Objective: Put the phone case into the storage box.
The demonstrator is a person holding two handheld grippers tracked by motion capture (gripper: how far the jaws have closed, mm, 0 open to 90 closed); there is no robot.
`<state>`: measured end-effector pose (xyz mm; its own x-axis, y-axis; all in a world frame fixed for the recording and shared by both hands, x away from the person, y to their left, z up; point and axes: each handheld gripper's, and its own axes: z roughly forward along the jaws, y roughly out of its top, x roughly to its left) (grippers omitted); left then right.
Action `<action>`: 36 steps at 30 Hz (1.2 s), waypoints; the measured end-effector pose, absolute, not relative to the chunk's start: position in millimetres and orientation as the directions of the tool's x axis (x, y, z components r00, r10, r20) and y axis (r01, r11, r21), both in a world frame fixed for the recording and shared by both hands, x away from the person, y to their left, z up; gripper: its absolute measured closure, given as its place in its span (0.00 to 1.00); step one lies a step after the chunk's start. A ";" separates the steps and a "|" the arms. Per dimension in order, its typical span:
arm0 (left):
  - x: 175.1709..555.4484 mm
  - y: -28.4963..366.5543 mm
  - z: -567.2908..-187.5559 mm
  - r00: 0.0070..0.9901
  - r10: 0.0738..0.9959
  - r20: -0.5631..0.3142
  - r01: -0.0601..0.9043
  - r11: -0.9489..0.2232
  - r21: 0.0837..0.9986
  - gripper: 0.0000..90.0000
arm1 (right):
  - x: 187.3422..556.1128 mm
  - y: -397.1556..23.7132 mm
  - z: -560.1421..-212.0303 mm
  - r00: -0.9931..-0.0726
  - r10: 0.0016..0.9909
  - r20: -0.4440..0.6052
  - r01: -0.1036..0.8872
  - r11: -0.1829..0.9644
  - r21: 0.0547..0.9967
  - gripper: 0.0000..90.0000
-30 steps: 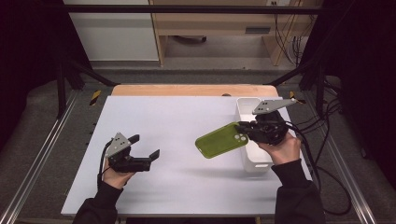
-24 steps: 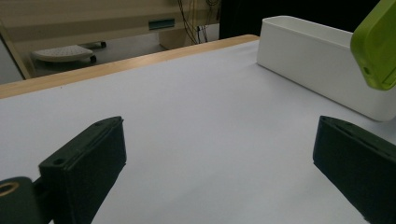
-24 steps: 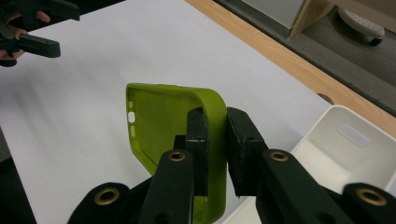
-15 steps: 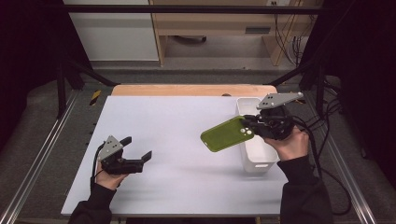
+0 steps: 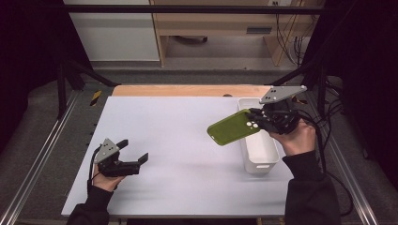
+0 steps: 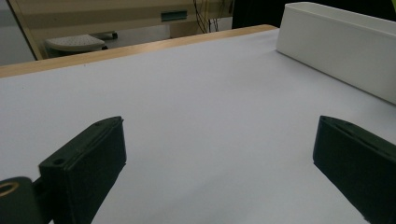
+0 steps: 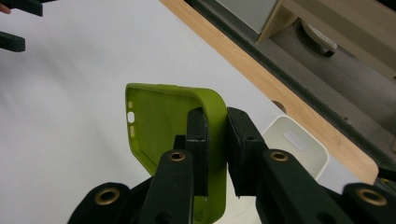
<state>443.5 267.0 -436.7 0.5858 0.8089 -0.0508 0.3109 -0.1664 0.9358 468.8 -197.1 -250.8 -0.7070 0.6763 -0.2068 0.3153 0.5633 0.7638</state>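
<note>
A lime-green phone case [image 5: 233, 127] hangs tilted in the air by the left wall of the white bin [image 5: 257, 150]. My right gripper [image 5: 256, 123] is shut on it. In the right gripper view the two pads pinch the side wall of the case [image 7: 163, 126], with one pad inside the shell and one outside, and the right gripper [image 7: 217, 116] holds it over the white table. My left gripper [image 5: 133, 151] is low over the table's front left, open with nothing between its jaws. The left gripper [image 6: 219, 140] has only bare table ahead of it.
The white table [image 5: 178, 136] has a wooden strip [image 5: 187, 90] along its far edge. The bin [image 6: 336, 42] is long and narrow and stands at the table's right side, with its end [image 7: 294, 140] just beyond the case. Metal rails run along both sides.
My right gripper has risen and drifted toward the far right with the case in it. My left gripper has slid left and nearer the front edge, still open.
</note>
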 end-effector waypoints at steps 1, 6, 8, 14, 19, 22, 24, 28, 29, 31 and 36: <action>443.5 267.7 -437.3 0.585 0.810 -0.050 0.311 -0.167 0.936 0.02 | 469.0 -197.1 -249.5 -0.705 0.675 -0.216 0.309 0.567 0.763 0.89; 442.7 268.9 -438.1 0.583 0.811 -0.047 0.306 -0.165 0.938 0.02 | 469.9 -198.7 -242.5 -0.690 0.679 -0.252 0.300 0.585 0.753 0.89; 442.3 269.6 -437.5 0.584 0.810 -0.044 0.302 -0.166 0.939 0.02 | 470.3 -199.6 -240.1 -0.685 0.680 -0.261 0.295 0.587 0.754 0.89; 442.9 269.7 -439.0 0.587 0.809 -0.043 0.301 -0.168 0.939 0.02 | 472.6 -203.4 -234.8 -0.667 0.683 -0.298 0.285 0.604 0.745 0.89; 443.0 269.9 -439.4 0.589 0.807 -0.046 0.301 -0.167 0.939 0.02 | 472.9 -209.2 -231.1 -0.651 0.685 -0.328 0.266 0.610 0.746 0.89; 443.2 269.3 -440.1 0.591 0.806 -0.044 0.301 -0.169 0.938 0.02 | 472.0 -211.8 -229.2 -0.641 0.686 -0.343 0.260 0.615 0.744 0.89; 443.3 268.9 -440.4 0.591 0.805 -0.044 0.302 -0.171 0.938 0.02 | 471.7 -214.1 -227.3 -0.637 0.686 -0.352 0.254 0.618 0.744 0.89; 443.1 268.7 -440.6 0.593 0.804 -0.042 0.299 -0.172 0.939 0.03 | 472.5 -218.1 -225.1 -0.624 0.691 -0.365 0.253 0.620 0.742 0.89; 443.2 268.8 -440.6 0.594 0.804 -0.042 0.299 -0.171 0.939 0.02 | 472.9 -219.0 -224.8 -0.620 0.692 -0.370 0.252 0.622 0.741 0.89; 443.2 268.9 -440.8 0.594 0.804 -0.042 0.298 -0.171 0.939 0.02 | 473.6 -220.6 -224.3 -0.615 0.693 -0.376 0.252 0.624 0.740 0.89; 443.4 268.9 -441.2 0.596 0.802 -0.048 0.300 -0.167 0.939 0.02 | 476.3 -223.2 -223.6 -0.599 0.696 -0.396 0.248 0.631 0.735 0.89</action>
